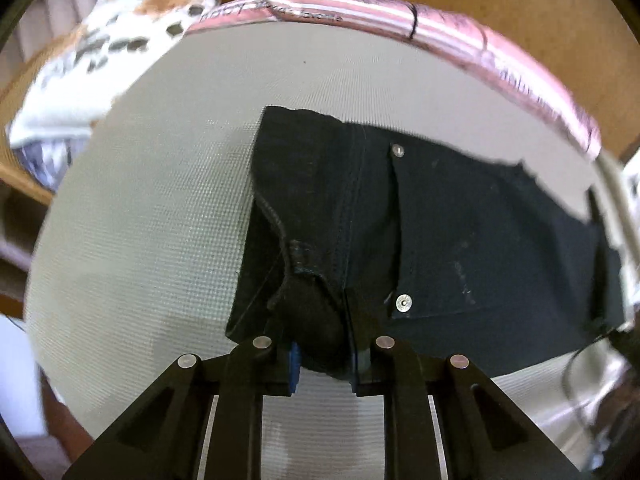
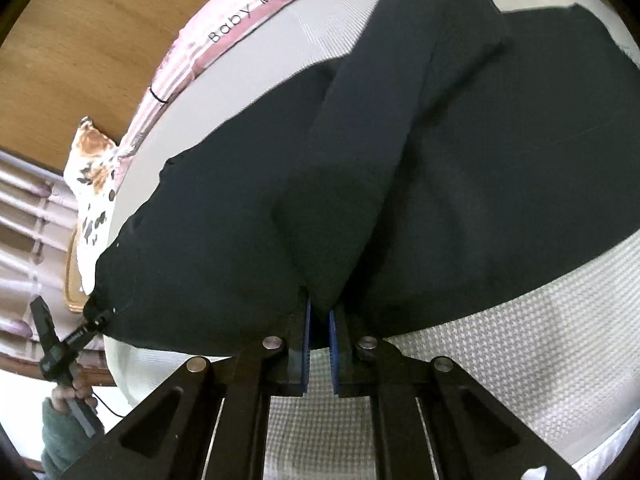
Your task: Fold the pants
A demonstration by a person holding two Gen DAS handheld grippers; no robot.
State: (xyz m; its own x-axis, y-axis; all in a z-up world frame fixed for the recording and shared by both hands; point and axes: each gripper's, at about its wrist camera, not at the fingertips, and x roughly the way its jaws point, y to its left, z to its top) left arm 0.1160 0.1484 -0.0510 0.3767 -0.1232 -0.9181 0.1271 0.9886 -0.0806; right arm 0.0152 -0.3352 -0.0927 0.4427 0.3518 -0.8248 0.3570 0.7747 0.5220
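Observation:
Black pants lie across a white textured mattress, waistband end with two metal rivets nearest the left wrist camera. My left gripper is shut on a bunched piece of the waistband. In the right wrist view the pants spread wide, and a raised ridge of fabric runs down into my right gripper, whose blue pads are shut on it. That view also has the left gripper at the lower left, pinching the pants' corner, with a hand on its handle.
A pink striped border edges the mattress on the far side. A white cloth with brown and grey patches lies at one corner. Brown wood lies beyond the border. A thin black cable hangs near the hand.

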